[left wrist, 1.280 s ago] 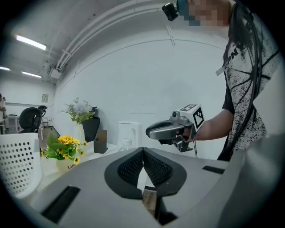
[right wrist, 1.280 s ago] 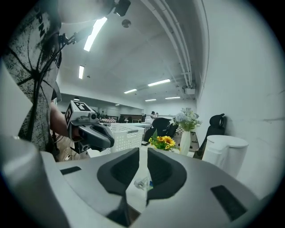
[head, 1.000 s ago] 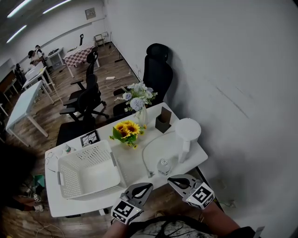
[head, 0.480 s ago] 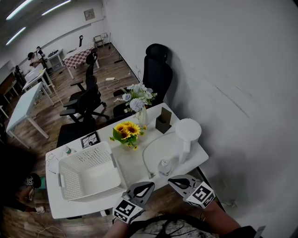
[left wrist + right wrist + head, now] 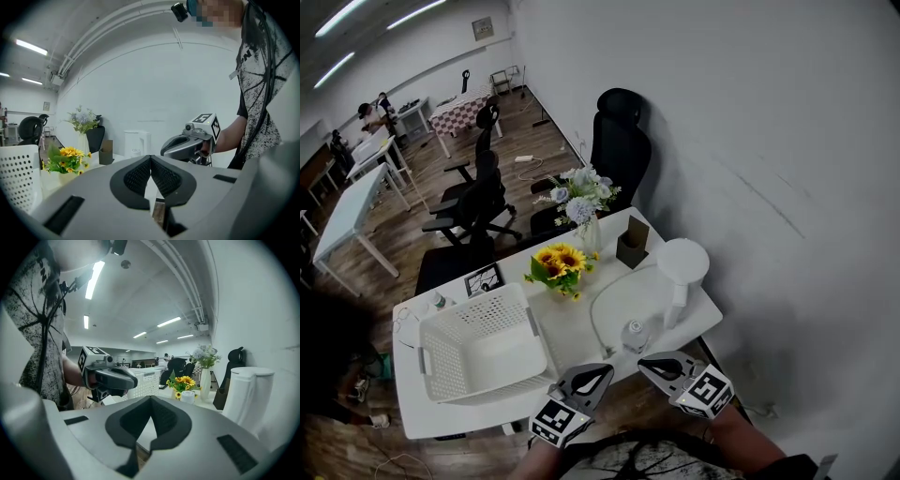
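Both grippers hang side by side in front of the white table's [image 5: 572,330] near edge, neither touching anything. My left gripper [image 5: 598,374] is shut with nothing between its jaws [image 5: 150,159]. My right gripper [image 5: 649,365] is also shut and empty [image 5: 150,399]. Each shows in the other's view, held in a hand: the right gripper [image 5: 187,143] and the left gripper [image 5: 110,376]. Nearest them on the table stands a small clear bottle [image 5: 635,333] inside a loop of white cable [image 5: 593,323].
A white perforated basket [image 5: 534,330] fills the table's left half. Behind stand a sunflower pot [image 5: 558,262], a vase of pale flowers [image 5: 584,202], a brown box [image 5: 630,244] and a white kettle [image 5: 682,267]. Black office chairs [image 5: 619,131] stand beyond; a white wall runs along the right.
Both gripper cameras have shifted slightly. The kettle looms larger in the right gripper view, and the basket has slid lower left in the left gripper view. The jaws stay shut.
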Demonstrator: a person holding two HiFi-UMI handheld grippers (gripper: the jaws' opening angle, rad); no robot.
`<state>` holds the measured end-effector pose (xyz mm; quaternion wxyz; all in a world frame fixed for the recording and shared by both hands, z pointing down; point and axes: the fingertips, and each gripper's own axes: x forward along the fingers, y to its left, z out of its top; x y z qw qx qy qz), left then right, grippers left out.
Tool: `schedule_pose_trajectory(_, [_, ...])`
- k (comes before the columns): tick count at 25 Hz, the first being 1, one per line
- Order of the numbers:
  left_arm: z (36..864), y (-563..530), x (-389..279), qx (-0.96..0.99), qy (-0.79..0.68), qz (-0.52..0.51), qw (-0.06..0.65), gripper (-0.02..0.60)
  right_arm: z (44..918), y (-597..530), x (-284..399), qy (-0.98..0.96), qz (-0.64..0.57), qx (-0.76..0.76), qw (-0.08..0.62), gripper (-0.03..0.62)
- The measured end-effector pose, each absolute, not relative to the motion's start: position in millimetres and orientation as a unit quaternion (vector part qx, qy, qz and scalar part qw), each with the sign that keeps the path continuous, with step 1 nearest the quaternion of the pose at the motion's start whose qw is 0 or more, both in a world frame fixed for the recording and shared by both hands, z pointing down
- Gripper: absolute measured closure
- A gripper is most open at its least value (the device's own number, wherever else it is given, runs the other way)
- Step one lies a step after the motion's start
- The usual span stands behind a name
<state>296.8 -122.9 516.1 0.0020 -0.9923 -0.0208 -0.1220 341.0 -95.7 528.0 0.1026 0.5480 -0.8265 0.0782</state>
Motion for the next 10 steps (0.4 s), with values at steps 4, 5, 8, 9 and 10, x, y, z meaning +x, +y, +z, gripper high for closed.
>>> schedule_pose_trajectory(4, [515.7,-121.5,294.8,-0.993,-0.021,-0.119,0.001,0.571,525.6,-97.7,336.3,-0.828,0.074,0.546,0.105,0.573])
schedule_pose_trajectory(5, [515.7,-121.0,293.9,-0.993,-0.021,-0.119,0.001,0.571,526.7,-97.2,334.9,-0.828,0.074,0.545,0.109,0.572])
schedule_pose_trajectory(8, [515.1,-119.6,291.5,-0.993,-0.021,-0.120,0.001,0.571,528.4,-95.0,333.0,-0.827,0.072,0.546,0.114,0.572])
schedule_pose_trajectory(9, [514.6,-119.0,290.7,-0.993,-0.021,-0.120,0.001,0.571,528.4,-94.1,332.6,-0.827,0.072,0.546,0.114,0.574])
schedule_pose_trajectory(10, [514.1,-118.5,289.8,-0.993,-0.020,-0.120,0.002,0.571,528.3,-93.2,332.2,-0.826,0.072,0.547,0.115,0.572])
